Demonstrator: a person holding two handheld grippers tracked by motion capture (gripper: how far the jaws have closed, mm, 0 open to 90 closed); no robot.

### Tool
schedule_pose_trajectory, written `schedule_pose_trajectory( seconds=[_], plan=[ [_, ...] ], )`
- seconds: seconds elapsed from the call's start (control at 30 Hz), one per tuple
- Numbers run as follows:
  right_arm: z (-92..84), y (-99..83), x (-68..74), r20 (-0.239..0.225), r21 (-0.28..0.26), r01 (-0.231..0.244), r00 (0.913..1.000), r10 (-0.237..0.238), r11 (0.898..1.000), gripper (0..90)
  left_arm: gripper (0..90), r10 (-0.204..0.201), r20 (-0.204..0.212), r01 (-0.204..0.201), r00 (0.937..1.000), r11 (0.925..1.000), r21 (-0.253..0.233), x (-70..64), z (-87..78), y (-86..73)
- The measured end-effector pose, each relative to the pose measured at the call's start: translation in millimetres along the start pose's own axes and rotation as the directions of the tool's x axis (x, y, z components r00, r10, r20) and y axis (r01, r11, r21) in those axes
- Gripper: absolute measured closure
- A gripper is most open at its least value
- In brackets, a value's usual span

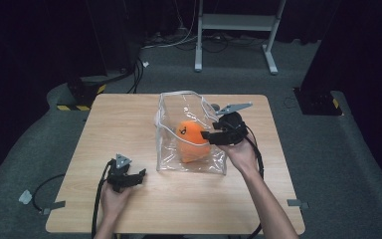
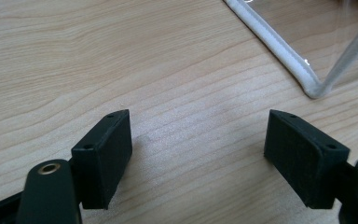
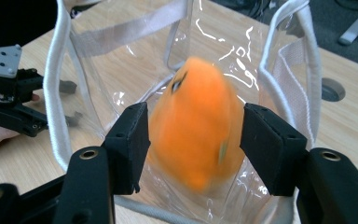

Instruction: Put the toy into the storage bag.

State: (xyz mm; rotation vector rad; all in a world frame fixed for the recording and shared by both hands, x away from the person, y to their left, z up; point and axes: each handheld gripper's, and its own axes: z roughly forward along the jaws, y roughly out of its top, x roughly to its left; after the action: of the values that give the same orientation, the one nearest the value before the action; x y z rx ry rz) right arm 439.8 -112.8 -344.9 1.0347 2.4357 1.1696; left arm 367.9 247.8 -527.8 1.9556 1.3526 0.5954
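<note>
At the table's centre, a blurred orange plush toy (image 3: 196,123) is being flanked, untouched, inside the clear plastic bag (image 1: 166,144) by the right gripper's (image 3: 193,140) parted jaws; at seven o'clock, the left gripper (image 2: 198,156) is being held wide apart, empty.

— Did you catch any writing down there?

— None I could read. The orange plush toy (image 1: 193,141) in the clear bag (image 1: 168,149) carried a small dark mark (image 1: 182,132), but I couldn't tell whether it was a letter. It was too small and blurred.
</note>
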Motion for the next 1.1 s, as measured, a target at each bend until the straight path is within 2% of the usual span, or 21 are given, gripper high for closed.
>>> schedule_pose_trajectory(
  seconds=[0.43, 1.1],
  plan=[
    [-11.3, -1.2, -1.6, 0.001, -0.076, -0.001, 1.0, 0.001, 0.997, 40.3, 23.2, 0.001, 0.001, -0.001, 1.0, 1.0, 0.0, 0.2, 0.0, 0.0],
    [-25.2, -3.4, -6.9, -0.011, -0.134, -0.023, 0.9997, 0.022, 0.991, 38.2, 23.2, 0.0, 0.0, 0.0, 1.0, 1.0, 0.0, 0.1, 0.0, 0.0]
  ],
)
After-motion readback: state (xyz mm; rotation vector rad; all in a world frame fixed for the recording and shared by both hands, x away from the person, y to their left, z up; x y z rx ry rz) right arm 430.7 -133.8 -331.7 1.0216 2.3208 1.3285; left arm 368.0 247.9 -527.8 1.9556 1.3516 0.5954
